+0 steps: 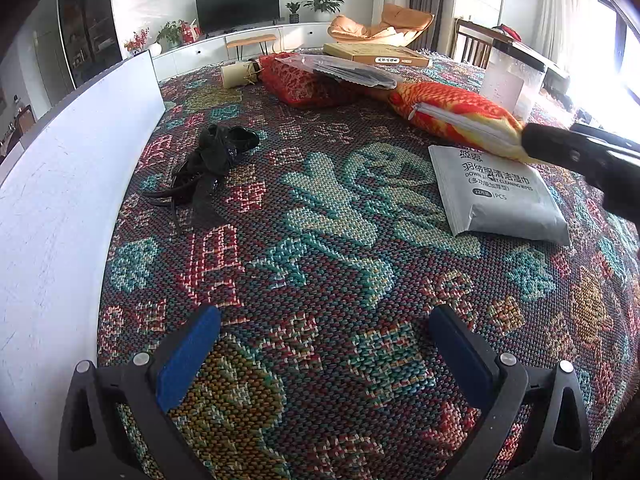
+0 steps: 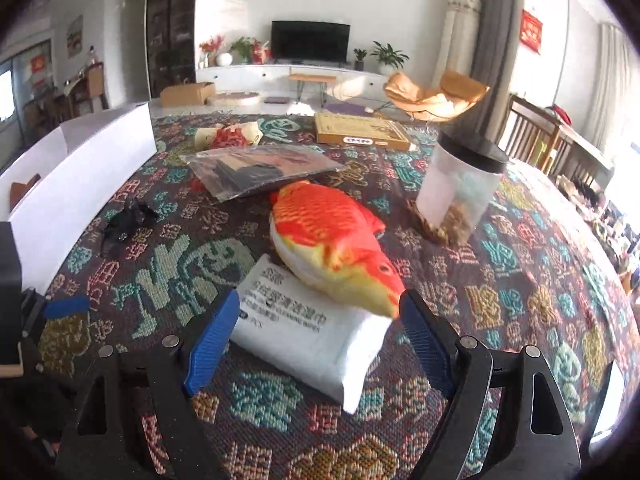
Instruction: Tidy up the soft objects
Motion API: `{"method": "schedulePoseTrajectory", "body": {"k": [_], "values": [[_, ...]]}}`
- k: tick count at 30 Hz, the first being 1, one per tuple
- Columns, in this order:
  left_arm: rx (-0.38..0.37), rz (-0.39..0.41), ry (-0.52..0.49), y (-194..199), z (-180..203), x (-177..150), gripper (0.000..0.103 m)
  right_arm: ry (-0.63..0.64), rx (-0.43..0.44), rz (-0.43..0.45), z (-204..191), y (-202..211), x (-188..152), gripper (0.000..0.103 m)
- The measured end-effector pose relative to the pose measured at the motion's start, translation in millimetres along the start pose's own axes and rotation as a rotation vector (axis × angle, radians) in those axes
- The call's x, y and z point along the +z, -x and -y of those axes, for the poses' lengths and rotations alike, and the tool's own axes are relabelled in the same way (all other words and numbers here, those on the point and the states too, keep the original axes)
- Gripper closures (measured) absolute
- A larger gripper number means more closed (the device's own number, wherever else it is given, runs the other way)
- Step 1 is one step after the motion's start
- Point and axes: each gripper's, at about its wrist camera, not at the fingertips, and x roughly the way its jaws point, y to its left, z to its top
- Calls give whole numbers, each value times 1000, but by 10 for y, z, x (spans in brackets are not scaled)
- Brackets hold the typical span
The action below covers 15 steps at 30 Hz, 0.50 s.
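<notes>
An orange and yellow plush fish (image 2: 332, 240) lies on the patterned tablecloth (image 2: 500, 300), its head over a white wet-wipes pack (image 2: 308, 336). My right gripper (image 2: 320, 320) is open, low over the pack, with the fish's snout between its blue fingertips. The fish (image 1: 452, 116) and the pack (image 1: 496, 192) also show in the left wrist view, with the right gripper's black finger at the fish's tip. My left gripper (image 1: 324, 336) is open and empty above the cloth. A black fabric bundle (image 1: 212, 160) lies near the white box.
A long white open box (image 1: 76, 184) stands along the left edge. A red cushion (image 1: 308, 84) under a clear bag of dark cloth (image 2: 260, 170), a flat cardboard box (image 2: 360, 134), and a clear jar with a black lid (image 2: 460, 196) sit further back.
</notes>
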Motion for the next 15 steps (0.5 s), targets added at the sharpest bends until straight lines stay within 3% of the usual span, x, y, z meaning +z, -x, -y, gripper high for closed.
{"method": "schedulePoseTrajectory", "body": {"k": [3, 7, 11, 15], "values": [[0, 0, 0, -1, 0, 0, 0, 100, -22, -40, -272, -265, 52, 19], [0, 0, 0, -3, -1, 0, 0, 240, -154, -84, -437, -488, -172, 19], [0, 0, 0, -2, -4, -1, 0, 158, -239, -56, 37, -297, -389, 19], [0, 0, 0, -4, -3, 0, 0, -58, -404, -101, 998, -280, -503, 19]]}}
